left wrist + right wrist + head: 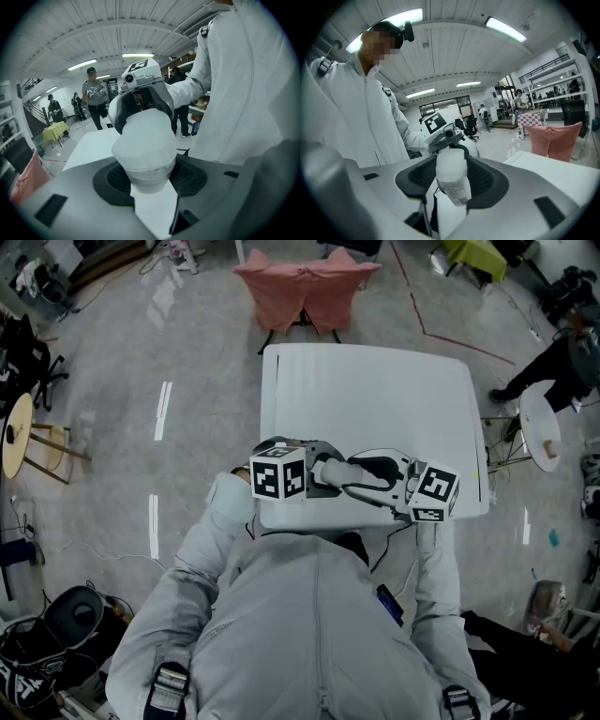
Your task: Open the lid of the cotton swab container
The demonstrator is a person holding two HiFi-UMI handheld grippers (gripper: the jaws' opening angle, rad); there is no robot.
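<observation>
**Over near table edge: both grippers clamped on swab container**

Above the near edge of the white table (375, 399), close to the chest, holds the cotton swab container (144, 145) clear of the surface betw. left gripper (317, 474) and right gripper (367, 476), tips facing each other. Clamps left jaws, set fairly wide, on the container's broad translucent end, pads pressing both sides, w/ the right gripper's body just behind it. Clamps right jaws on the opposite, labelled end, pads against both sides; keeps container tilted there, label facing the camera, w/ left gripper's marker cube (434, 123) beyond. Can't tell whether lid is seated or loose. Beyond the table's far edge, shows a pink cloth-draped chair (305, 287). Farther back in the room, shows several people (95, 96) standing, well apart from the table.
</observation>
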